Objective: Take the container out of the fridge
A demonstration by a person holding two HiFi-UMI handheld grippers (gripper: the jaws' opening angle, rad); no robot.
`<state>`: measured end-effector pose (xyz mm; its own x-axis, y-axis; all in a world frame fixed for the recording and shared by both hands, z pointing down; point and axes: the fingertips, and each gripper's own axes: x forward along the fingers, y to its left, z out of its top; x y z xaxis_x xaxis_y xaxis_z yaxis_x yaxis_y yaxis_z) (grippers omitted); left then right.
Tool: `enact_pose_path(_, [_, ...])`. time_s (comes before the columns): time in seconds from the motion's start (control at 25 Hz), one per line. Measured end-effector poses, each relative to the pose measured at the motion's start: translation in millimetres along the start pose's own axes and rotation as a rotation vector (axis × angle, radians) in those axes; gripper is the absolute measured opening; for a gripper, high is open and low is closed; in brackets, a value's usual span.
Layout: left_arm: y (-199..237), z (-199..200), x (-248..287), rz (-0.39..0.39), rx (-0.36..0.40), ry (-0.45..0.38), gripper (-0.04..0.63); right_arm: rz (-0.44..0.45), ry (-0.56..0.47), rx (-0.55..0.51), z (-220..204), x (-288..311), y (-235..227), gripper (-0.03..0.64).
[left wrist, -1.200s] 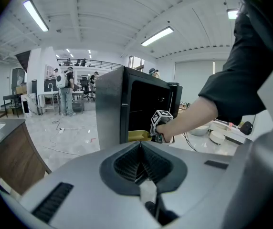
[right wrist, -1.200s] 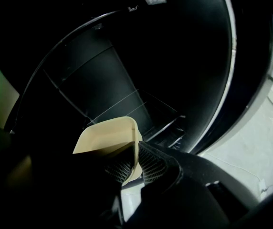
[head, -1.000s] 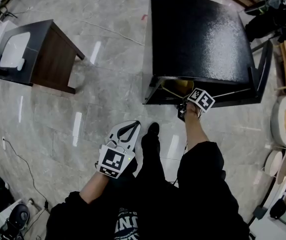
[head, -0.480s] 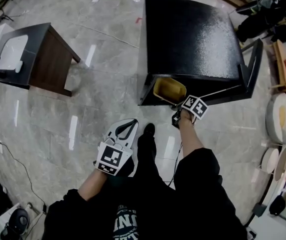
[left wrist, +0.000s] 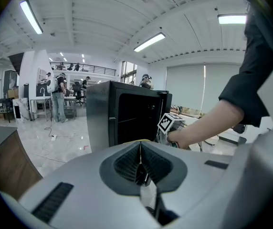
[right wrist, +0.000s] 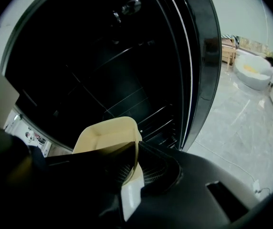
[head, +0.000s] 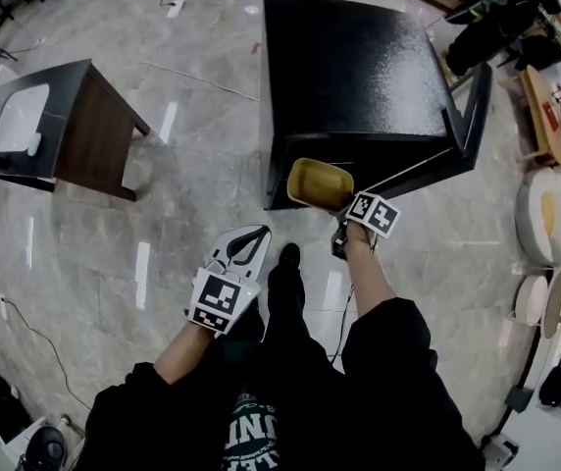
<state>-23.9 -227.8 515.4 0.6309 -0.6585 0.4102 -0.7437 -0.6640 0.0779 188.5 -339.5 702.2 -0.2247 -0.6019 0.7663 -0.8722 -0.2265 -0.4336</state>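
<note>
A cream-yellow container hangs just outside the front of the small black fridge, whose door stands open to the right. My right gripper is shut on the container's near rim, and the container is seen against the fridge's dark interior with its wire shelves. My left gripper hangs lower left over the floor, shut and empty. It looks toward the fridge and the right gripper's marker cube.
A dark low table with a white tray stands on the marble floor at left. Round white tubs and clutter line the right side. A person's legs and shoe are between the grippers. People stand far back.
The right gripper has drawn the container out of the fridge toward me, so it now shows in the open. The view has shifted a little; the left gripper stays put.
</note>
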Motion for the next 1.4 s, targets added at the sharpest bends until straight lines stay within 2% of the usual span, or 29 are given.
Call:
enact_pose_path(0.32, [-10.8, 2.8, -9.4, -0.022, 0.022, -0.012, 0.014, 0.038, -0.022, -0.079, 4.1, -49.7, 14.5, 0.044])
enact_pose_path(0.92, [-16.7, 2.4, -23.1, -0.02, 0.036, -0.027, 0.014, 0.072, -0.062, -0.161, -36.3, -154.8, 2.2, 0.044])
enact_pose_path(1.16, [-15.0, 3.5, -23.3, -0.019, 0.042, -0.026, 0.014, 0.106, -0.124, -0.199, -38.0, -206.6, 19.0, 0.044])
enact_pose_path(1.4, [-18.7, 3.0, -26.8, -0.028, 0.056, -0.026, 0.014, 0.167, -0.146, -0.206, -62.5, -243.4, 37.2, 0.044])
